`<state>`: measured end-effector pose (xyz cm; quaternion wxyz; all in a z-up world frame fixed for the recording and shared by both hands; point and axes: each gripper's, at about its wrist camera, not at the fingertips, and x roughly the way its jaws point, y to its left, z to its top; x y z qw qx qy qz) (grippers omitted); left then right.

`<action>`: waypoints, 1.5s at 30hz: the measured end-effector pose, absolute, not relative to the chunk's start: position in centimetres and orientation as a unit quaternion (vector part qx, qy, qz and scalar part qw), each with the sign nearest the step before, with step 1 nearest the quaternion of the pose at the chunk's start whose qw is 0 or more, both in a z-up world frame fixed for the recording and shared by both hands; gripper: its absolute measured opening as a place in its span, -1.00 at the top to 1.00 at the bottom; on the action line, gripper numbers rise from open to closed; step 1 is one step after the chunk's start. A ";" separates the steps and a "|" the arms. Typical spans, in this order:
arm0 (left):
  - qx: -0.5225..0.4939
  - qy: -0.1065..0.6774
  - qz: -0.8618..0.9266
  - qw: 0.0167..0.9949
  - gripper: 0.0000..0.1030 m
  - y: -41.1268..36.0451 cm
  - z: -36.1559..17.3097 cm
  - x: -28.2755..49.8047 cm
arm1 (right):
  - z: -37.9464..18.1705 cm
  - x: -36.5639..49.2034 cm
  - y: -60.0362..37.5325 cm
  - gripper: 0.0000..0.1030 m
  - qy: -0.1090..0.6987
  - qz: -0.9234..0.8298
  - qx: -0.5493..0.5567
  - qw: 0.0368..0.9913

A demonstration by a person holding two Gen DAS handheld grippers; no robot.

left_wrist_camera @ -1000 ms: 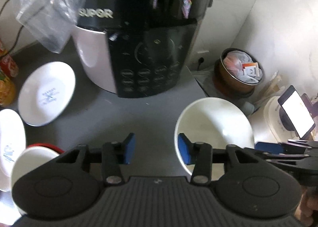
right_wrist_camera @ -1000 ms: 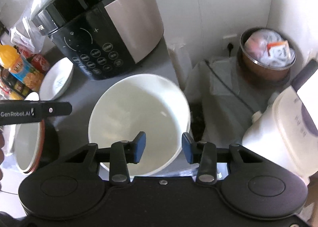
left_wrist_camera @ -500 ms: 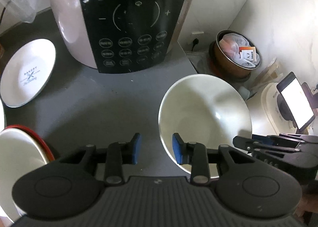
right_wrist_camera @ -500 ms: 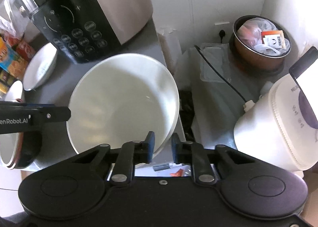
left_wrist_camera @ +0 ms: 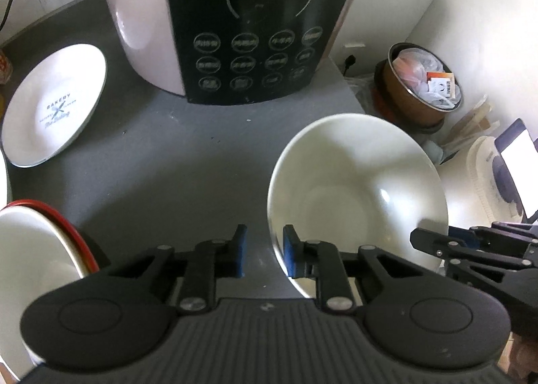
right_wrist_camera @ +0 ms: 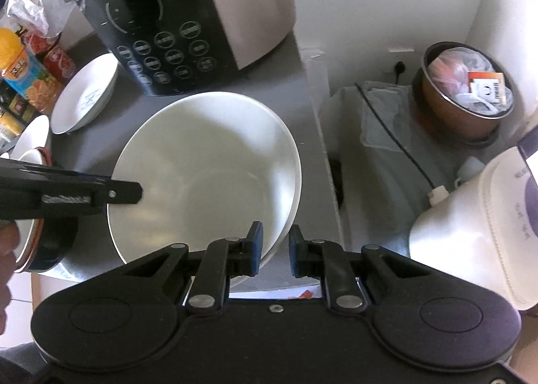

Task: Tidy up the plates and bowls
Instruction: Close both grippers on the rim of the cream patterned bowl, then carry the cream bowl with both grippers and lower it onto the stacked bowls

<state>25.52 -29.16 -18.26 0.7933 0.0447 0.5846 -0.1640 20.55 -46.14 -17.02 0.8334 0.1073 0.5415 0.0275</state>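
Observation:
A large white bowl point(left_wrist_camera: 356, 188) point(right_wrist_camera: 208, 175) stands on the grey counter point(left_wrist_camera: 175, 162) in front of the cooker. My left gripper point(left_wrist_camera: 264, 251) straddles its left rim: one blue pad is inside the bowl and the other outside, with a strip of counter still showing between the outer pad and the rim. Its jaws are closing. My right gripper point(right_wrist_camera: 275, 247) is shut on the bowl's near right rim, and it also shows as the right gripper point(left_wrist_camera: 433, 242) at the bowl's edge in the left wrist view. The left gripper's finger point(right_wrist_camera: 111, 194) reaches over the bowl's left side.
A black and pink pressure cooker point(left_wrist_camera: 242, 20) stands behind the bowl. A white plate with lettering point(left_wrist_camera: 53, 108) lies at the left, with a red-rimmed bowl stack point(left_wrist_camera: 33, 249) nearer. Beyond the counter's right edge are a copper pot of bags point(right_wrist_camera: 467, 88) and a white appliance point(right_wrist_camera: 477, 232). Juice bottles point(right_wrist_camera: 20, 64) stand far left.
Both grippers have come down toward the white bowl. The right jaws have closed onto its near rim. The left jaws have narrowed around its left rim.

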 end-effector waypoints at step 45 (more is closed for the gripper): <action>-0.051 0.532 -0.130 0.835 0.88 -11.0 -7.5 26.6 | -7.0 22.0 -30.8 0.65 0.476 0.098 0.079 0.870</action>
